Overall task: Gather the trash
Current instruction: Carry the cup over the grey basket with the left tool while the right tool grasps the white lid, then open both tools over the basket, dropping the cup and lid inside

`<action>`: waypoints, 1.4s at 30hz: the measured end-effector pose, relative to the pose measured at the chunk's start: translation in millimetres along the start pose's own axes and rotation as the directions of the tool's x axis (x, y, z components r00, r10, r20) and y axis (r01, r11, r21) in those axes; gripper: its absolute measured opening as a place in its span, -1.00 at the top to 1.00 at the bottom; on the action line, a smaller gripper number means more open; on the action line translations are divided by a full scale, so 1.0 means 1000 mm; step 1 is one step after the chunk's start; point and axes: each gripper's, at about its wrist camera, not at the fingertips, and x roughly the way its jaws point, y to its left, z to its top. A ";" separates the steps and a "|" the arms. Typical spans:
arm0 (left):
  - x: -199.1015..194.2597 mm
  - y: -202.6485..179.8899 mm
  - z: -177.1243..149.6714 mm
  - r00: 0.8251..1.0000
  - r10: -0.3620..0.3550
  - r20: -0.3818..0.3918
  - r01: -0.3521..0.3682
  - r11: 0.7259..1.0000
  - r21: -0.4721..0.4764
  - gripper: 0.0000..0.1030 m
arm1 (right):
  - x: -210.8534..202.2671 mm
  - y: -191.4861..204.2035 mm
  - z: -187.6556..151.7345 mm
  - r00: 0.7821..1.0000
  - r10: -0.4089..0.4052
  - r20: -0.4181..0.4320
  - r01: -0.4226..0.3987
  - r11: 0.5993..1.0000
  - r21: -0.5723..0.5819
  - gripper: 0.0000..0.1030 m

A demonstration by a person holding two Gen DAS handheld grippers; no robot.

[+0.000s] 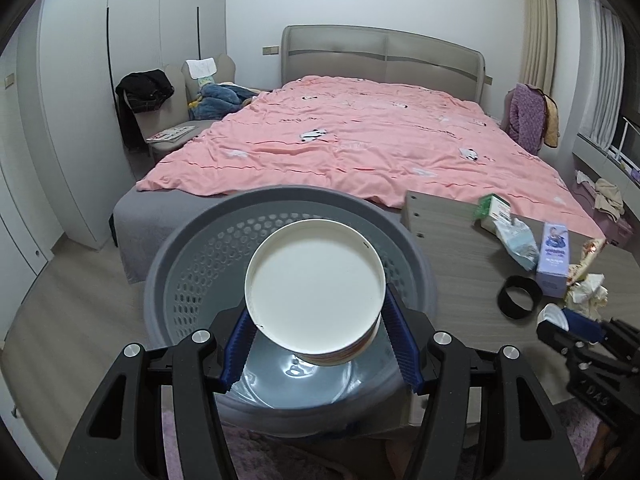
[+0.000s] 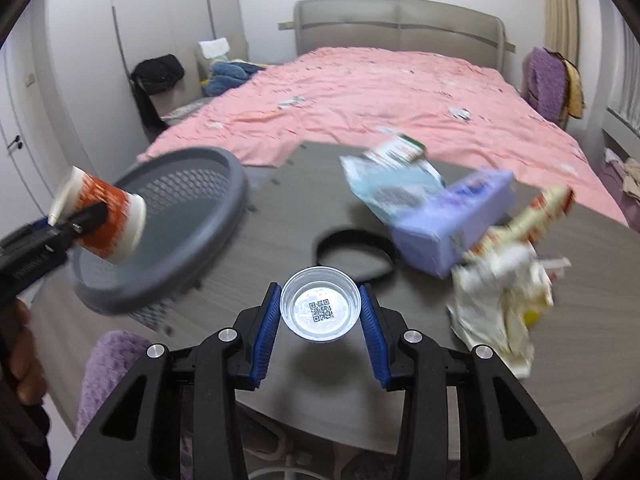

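Note:
My left gripper (image 1: 320,340) is shut on a white and orange paper cup (image 1: 316,284) and holds it over the open grey perforated basket (image 1: 192,256). The right wrist view shows the same cup (image 2: 108,220) above the basket (image 2: 224,216). My right gripper (image 2: 320,320) is shut on a small clear plastic cup (image 2: 320,306) with a QR code in its bottom, held just above the grey table (image 2: 280,220). It also shows at the right edge of the left wrist view (image 1: 568,322).
On the table lie a black ring (image 2: 352,252), a purple box (image 2: 452,220), a pale blue bag (image 2: 392,188), a green and white carton (image 2: 400,148) and crumpled wrappers (image 2: 500,292). A pink bed (image 1: 360,140) stands behind the table.

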 end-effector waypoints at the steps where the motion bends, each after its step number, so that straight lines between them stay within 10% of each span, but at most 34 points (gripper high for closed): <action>1: 0.002 0.004 0.003 1.000 0.011 -0.001 -0.011 1.000 -0.002 -0.13 | 0.000 0.005 0.007 1.000 0.023 0.004 -0.023 1.000 -0.007 0.24; 14: 0.033 0.054 0.020 0.996 0.078 -0.046 -0.077 0.997 0.007 -0.13 | 0.050 0.102 0.064 0.972 0.230 -0.041 -0.234 0.961 -0.145 0.24; 24: 0.053 0.062 0.017 0.994 0.060 -0.087 -0.061 0.998 -0.015 -0.14 | 0.066 0.108 0.066 0.974 0.216 -0.073 -0.225 0.962 -0.153 0.22; 28: 0.052 0.063 0.017 0.994 0.064 -0.088 -0.067 0.997 -0.024 -0.28 | 0.064 0.106 0.070 0.977 0.209 -0.047 -0.214 0.965 -0.152 -0.18; 42: 0.049 0.073 0.011 0.990 0.096 -0.103 -0.102 0.993 -0.060 -0.41 | 0.061 0.108 0.068 0.978 0.204 -0.038 -0.207 0.965 -0.158 -0.20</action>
